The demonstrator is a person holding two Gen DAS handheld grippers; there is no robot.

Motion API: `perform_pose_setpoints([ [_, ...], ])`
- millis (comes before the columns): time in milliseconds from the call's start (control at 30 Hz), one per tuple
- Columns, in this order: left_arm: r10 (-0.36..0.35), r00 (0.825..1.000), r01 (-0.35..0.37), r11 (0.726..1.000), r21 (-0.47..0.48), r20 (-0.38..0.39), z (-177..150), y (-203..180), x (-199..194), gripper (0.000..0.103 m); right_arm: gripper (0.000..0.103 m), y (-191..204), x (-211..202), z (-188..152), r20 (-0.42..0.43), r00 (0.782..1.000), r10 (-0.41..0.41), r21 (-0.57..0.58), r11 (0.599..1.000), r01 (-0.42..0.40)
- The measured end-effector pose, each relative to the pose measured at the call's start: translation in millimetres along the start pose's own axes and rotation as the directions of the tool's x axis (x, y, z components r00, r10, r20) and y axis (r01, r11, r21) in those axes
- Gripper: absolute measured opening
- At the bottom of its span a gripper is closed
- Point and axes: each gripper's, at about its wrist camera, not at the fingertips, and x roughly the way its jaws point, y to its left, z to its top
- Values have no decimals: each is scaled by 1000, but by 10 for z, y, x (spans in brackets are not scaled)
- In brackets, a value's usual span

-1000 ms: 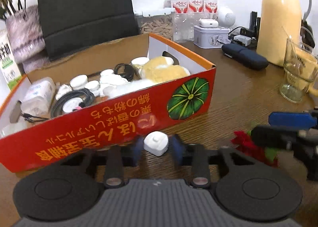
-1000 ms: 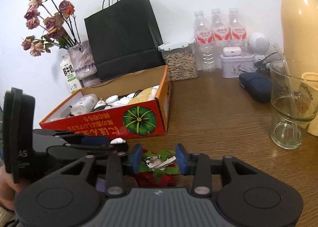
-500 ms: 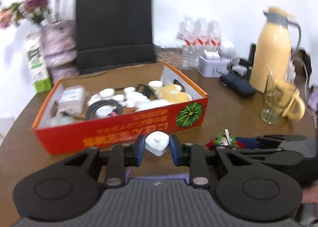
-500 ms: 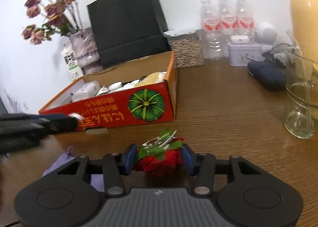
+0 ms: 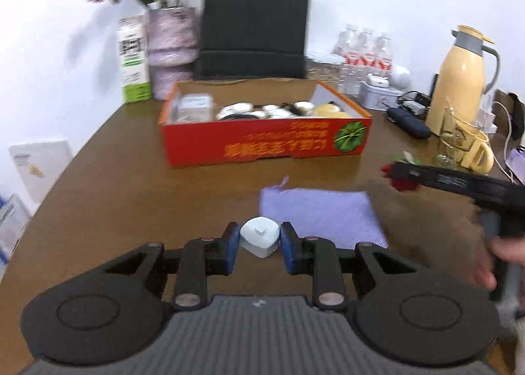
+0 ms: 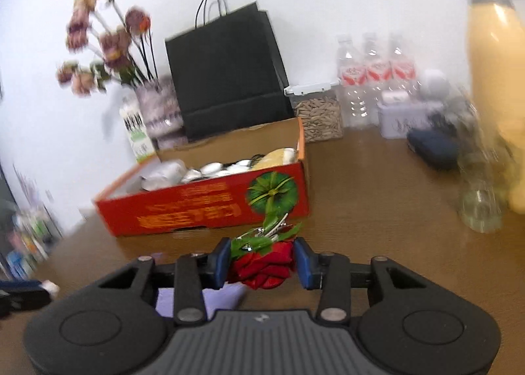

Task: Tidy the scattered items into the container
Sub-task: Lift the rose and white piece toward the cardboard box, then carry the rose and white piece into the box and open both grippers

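Note:
An open red cardboard box [image 5: 262, 142] with several small items inside stands mid-table; it also shows in the right wrist view [image 6: 210, 207]. My left gripper [image 5: 259, 242] is shut on a small white plastic piece [image 5: 260, 239], held above the table well in front of the box. My right gripper [image 6: 261, 260] is shut on a red fabric rose with green leaves and a metal clip [image 6: 262, 263], held in the air in front of the box's right end. In the left wrist view the rose [image 5: 402, 179] shows at the right gripper's tip. A lilac cloth [image 5: 320, 215] lies flat on the table.
Behind the box stand a black paper bag [image 5: 254, 23], a vase of dried flowers [image 5: 170, 46] and a milk carton [image 5: 133, 59]. At the right are water bottles [image 5: 364, 56], a yellow thermos [image 5: 461, 79], a glass [image 5: 454, 142], a yellow mug [image 5: 477, 156] and a dark case [image 5: 408, 122].
Both grippers have lifted and pulled back from the box with their items held. The box now looks farther off and the lilac cloth has come into view.

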Motion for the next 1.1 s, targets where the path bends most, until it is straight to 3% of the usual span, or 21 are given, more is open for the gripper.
perform_pose_setpoints([
  [167, 71, 997, -71, 997, -3, 2, -231, 130, -267, 28, 40, 280, -574, -430, -13, 999, 44, 104, 994, -43],
  [367, -10, 1000, 10, 999, -38, 2, -232, 215, -404, 28, 39, 659, -1062, -553, -23, 998, 57, -13, 998, -58],
  [467, -37, 999, 37, 999, 2, 25, 1, 284, -394, 28, 39, 714, -1166, -368, -8, 996, 84, -8, 996, -84],
  [633, -122, 990, 121, 992, 22, 75, 849, 529, -241, 28, 39, 742, -1129, 281, 62, 989, 135, -50, 990, -132],
  [733, -90, 993, 88, 996, 26, 71, 1393, 550, 57, 28, 39, 725, -931, 747, 102, 983, 155, -95, 985, -145],
  [833, -81, 996, 78, 994, 83, 34, 1929, 490, 532, 28, 39, 675, -509, 1260, 86, 984, 158, -106, 983, -149],
  [967, -32, 998, 36, 997, 74, -59, 2422, 501, 1353, 28, 39, 542, 307, 1891, -3, 990, 142, -86, 986, -141],
  [1100, 1, 984, 9, 999, 54, -179, 2597, 585, 2168, 28, 39, 389, 1272, 2186, -132, 986, 99, -28, 994, -103],
])
